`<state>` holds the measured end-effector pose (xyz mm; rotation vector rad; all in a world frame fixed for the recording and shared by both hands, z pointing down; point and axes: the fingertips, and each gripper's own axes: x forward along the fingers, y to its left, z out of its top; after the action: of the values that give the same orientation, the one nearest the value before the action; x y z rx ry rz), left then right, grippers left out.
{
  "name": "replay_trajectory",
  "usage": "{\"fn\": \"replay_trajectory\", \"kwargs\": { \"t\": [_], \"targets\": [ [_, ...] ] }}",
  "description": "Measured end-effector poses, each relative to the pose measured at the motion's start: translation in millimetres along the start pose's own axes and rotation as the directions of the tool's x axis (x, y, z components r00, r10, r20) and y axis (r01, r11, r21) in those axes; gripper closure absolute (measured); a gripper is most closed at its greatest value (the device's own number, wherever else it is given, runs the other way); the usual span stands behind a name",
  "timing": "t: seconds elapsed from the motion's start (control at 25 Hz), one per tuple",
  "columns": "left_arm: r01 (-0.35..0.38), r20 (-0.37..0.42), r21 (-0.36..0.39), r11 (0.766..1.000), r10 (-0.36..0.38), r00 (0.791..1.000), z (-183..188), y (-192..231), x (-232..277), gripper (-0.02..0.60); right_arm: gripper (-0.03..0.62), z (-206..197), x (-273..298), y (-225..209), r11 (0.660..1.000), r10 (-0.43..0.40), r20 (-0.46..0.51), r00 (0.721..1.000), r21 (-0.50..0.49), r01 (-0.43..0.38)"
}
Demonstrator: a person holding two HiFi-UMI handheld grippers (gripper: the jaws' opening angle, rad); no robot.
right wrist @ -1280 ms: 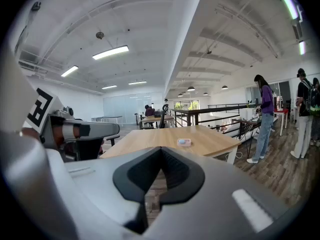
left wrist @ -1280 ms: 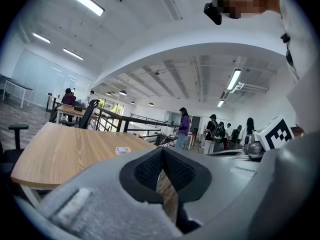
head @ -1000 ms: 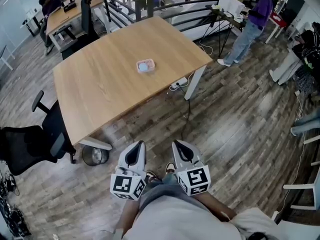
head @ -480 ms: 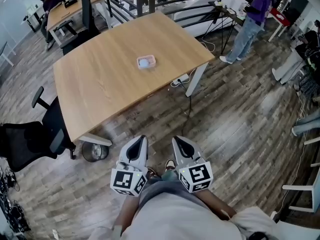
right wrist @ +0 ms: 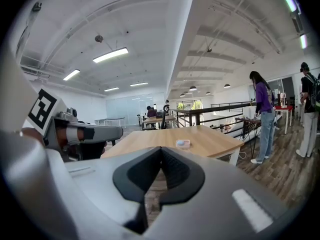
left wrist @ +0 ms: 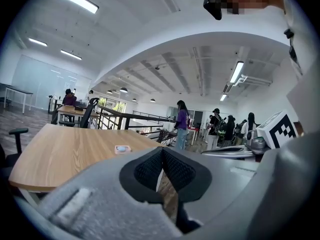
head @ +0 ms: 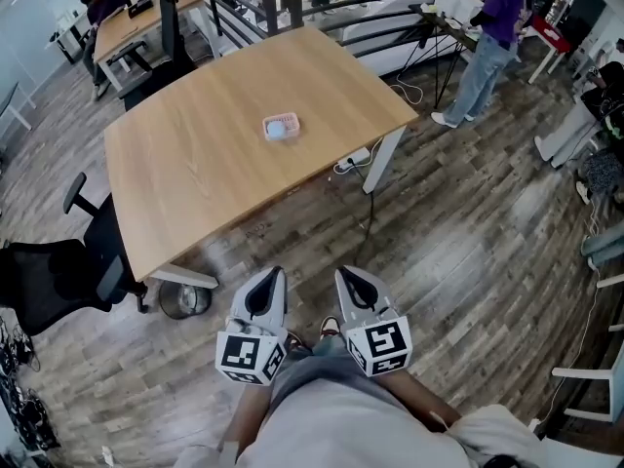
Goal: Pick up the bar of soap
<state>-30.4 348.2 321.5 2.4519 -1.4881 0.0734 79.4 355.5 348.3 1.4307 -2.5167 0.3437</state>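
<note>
1. Position: left gripper (head: 265, 291) and right gripper (head: 353, 289) are held side by side close to the person's body, over the wood floor and well apart from the table (head: 195, 178); approach not yet made
2. Claws: both pressed together, pads meeting, nothing pinched between them on either side
3. Target: bar of soap (head: 281, 130), pale and rounded, lies in a pink dish (head: 269, 123) on the tabletop, toward the far side of the middle, with bare wood all round it
4. Risk A: reaching with the jaws closed would only nudge the dish; they need spreading before the descent
5. Risk B: the dish rim stands close round the soap, so a low or wide pinch could catch the rim and lift or drag the dish too
6. Risk C: a rounded bar probably handles slippery; an off-centre squeeze could squirt it out
7. Risk D: a cable and power strip (head: 349, 161) lie on the floor by the near table leg, a likely snag on the walk-up
8. Head view only: the full layout, how far the soap is, and the office chair (head: 54, 281) at the left
9. Gripper views only: the pads' contact line seen head-on, and the soap low over the table edge; each view also catches the other gripper at its side
</note>
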Motion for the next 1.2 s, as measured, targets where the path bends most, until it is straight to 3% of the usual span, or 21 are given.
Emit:
{"fn": "replay_trajectory", "kwargs": {
  "t": [0.6, 1.2],
  "targets": [
    [-0.019, 0.006, 0.010, 1.000, 0.019, 1.000, -3, -30, 33, 0.584, 0.594, -14, 2, -38, 0.998, 0.065, -0.028, 0.998, 0.015, -0.064],
    [-0.004, -0.010, -0.004, 1.000, 0.004, 1.000, -5, -27, 55, 0.584, 0.594, -18, 12, -59, 0.999, 0.041, -0.047, 0.998, 0.036, -0.040]
  ]
}}
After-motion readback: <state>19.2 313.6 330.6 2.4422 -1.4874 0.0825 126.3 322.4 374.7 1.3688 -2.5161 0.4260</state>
